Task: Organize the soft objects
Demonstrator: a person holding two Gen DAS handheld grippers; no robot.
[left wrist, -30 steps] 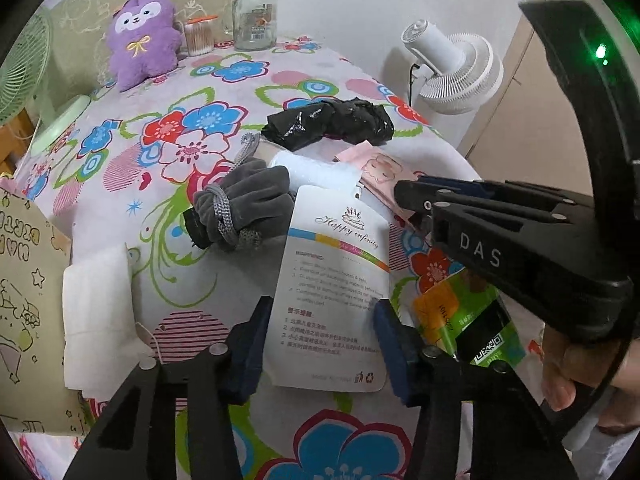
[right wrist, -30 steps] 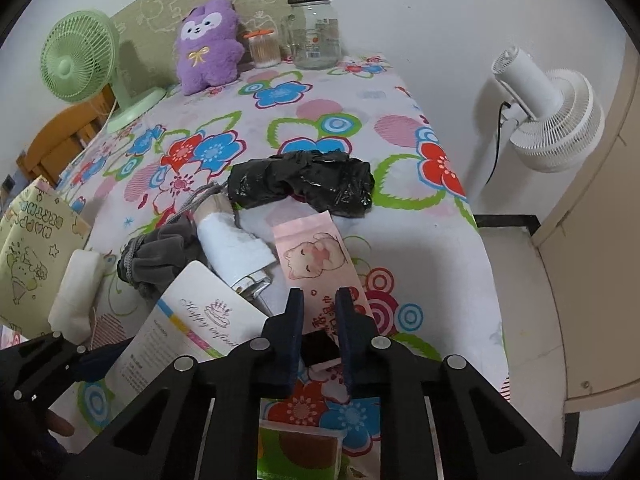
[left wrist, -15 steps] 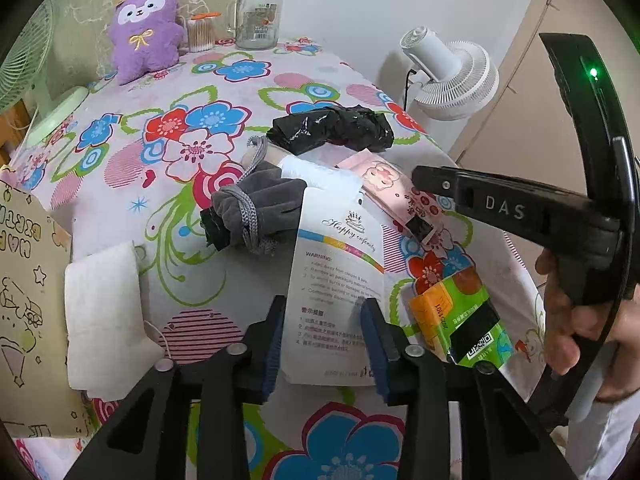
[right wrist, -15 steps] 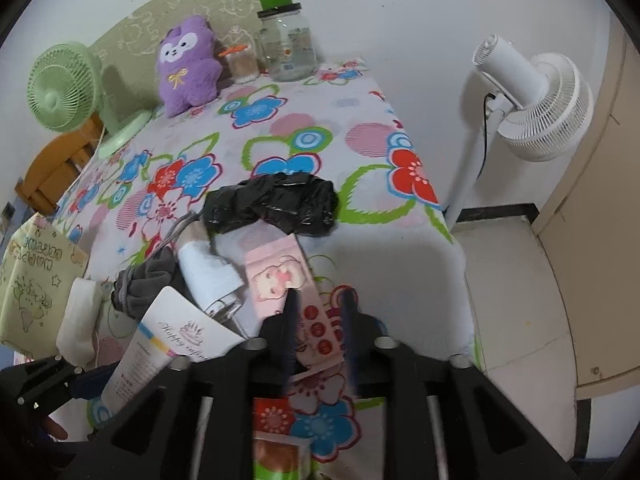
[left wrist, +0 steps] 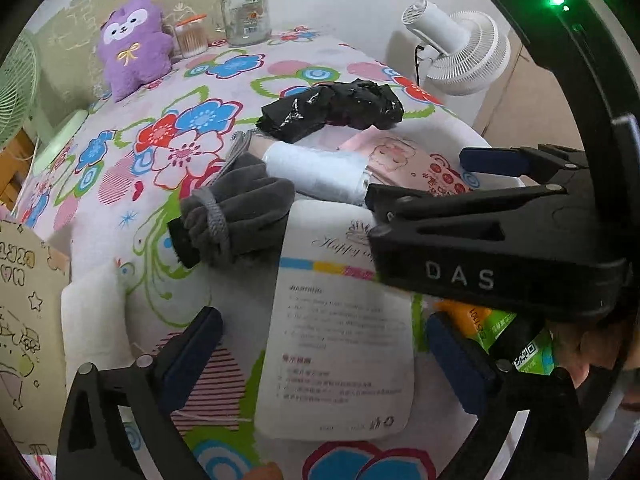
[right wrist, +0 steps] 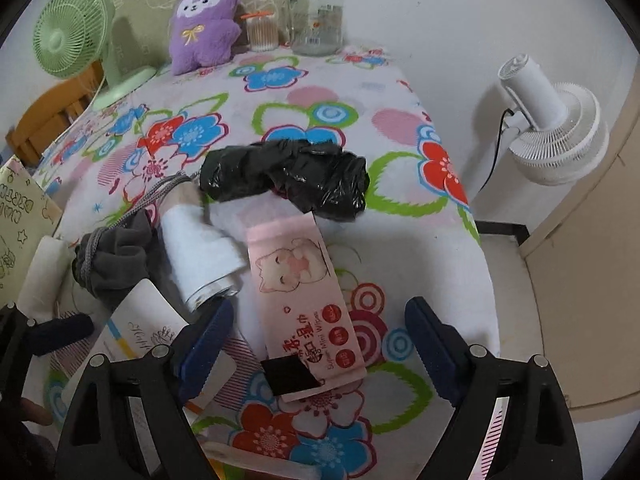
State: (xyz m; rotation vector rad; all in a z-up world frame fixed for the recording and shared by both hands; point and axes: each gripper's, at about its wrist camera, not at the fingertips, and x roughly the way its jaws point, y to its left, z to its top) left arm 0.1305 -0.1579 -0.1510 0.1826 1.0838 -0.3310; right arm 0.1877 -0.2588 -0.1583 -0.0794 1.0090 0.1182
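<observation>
My left gripper (left wrist: pixel 324 350) has its jaws opening wide on either side of a white printed pouch (left wrist: pixel 340 320), which lies flat on the floral tablecloth (left wrist: pixel 168 92); the pads do not touch it. My right gripper (right wrist: pixel 320 344) is also opening, and a pink wipes pack (right wrist: pixel 300 280) with a black tab lies loose between its fingers. A grey drawstring bag (left wrist: pixel 240 208), a white roll (left wrist: pixel 320 172) and a crumpled black plastic bag (left wrist: pixel 332 108) sit just beyond the pouch.
A purple plush toy (left wrist: pixel 132 48), a swab jar and a glass jar (left wrist: pixel 244 12) stand at the far edge. A folded white cloth (left wrist: pixel 92 320) and a yellow paper bag (left wrist: pixel 24 300) lie left. A green snack packet (left wrist: pixel 516 340) lies right. A white fan (right wrist: pixel 552 132) stands off the table's right edge.
Both grippers' jaws went from nearly shut to wide apart. The left let go of the white pouch and the right let go of the pink wipes pack; both now rest on the cloth.
</observation>
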